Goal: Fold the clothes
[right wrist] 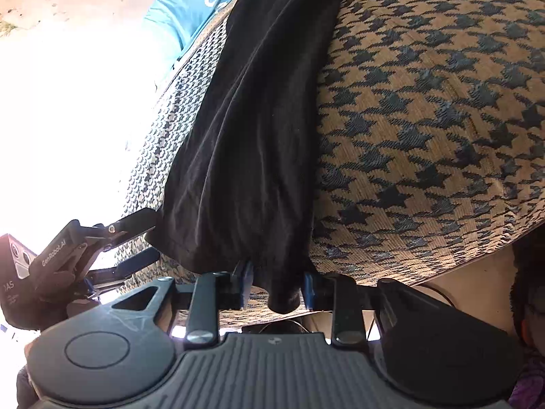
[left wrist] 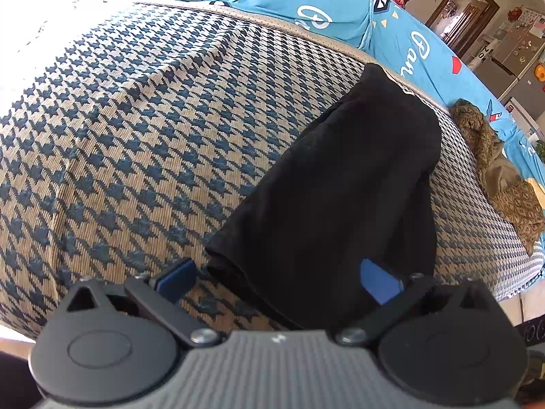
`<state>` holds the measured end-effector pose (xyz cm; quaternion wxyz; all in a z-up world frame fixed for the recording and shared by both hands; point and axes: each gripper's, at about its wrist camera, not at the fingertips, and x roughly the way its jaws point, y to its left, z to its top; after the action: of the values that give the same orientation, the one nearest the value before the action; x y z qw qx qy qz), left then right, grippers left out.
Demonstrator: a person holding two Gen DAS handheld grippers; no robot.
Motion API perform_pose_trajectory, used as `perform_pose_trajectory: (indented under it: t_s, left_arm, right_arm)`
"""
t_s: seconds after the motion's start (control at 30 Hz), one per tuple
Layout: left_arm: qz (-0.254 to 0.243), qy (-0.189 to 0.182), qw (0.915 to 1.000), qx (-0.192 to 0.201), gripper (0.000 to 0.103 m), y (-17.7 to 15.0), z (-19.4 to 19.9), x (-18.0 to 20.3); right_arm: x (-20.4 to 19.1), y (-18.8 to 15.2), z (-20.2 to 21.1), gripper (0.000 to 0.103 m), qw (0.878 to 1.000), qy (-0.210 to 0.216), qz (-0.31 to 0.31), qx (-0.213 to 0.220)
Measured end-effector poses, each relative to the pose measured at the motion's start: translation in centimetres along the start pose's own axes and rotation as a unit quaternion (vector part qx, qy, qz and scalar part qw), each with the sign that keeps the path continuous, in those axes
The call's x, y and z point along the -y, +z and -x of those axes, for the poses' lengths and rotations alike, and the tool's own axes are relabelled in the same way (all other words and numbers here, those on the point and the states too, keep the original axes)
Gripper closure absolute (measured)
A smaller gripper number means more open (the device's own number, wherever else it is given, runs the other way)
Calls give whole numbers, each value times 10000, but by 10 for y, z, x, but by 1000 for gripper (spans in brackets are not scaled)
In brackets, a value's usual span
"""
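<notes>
The black garment lies as a long, narrow folded strip on the houndstooth bedspread, with its near end at the edge where both tools work. The right tool is clamped on a bunched hem at that near end, blue pads pressed against the cloth from both sides. The left tool stands with its fingers wide apart, straddling the near corner of the garment, one pad on the bedspread and the other over the black fabric, gripping nothing. The fabric looks like a thin, soft knit: light, limp, and likely to sag and slide out of shape when lifted, so it should want a hold at both near corners through all the layers, not at one point. A single pinch probably lets the upper layers slip. A crumpled brown patterned cloth lies well apart at the far side, beside the blue printed sheet.
</notes>
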<state>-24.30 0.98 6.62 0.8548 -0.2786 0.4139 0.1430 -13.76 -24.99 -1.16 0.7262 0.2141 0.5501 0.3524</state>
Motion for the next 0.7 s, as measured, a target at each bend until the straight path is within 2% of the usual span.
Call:
perform_pose_trajectory:
  t_s: [0.1,0.23,0.3,0.37,0.43,0.63,0.7]
  left_arm:
    - [-41,39,10000,1,0,0,-2,3]
    - [-12,-12,10000,3,0,-2,-2,3]
    - [52,-113,9999,-22,0,-1,-5,3]
    - [116,-192,9997,-48,0,-4,-5,2]
    - [179,-234,9995,-60,0,-6,-4,-1]
    - [447,-441,9979,-131,0,-14,4,-10]
    - [560,-548,9968,-178,0,-18,6,-14]
  right_arm:
    - [3,2,3,67,9999,49,-70,133]
    - [-1,1,-2,67,9998,96,151,33]
    - [0,-1,-7,67,9999,125,72,-18]
    - [2,-2,-11,72,9999,151,-13,-56]
    - [-2,-2,-11,91,9998,178,59,-20]
    - [-26,1,8,93,9941,858,519,413]
    - [-26,4,14,93,9920,1052,453,530]
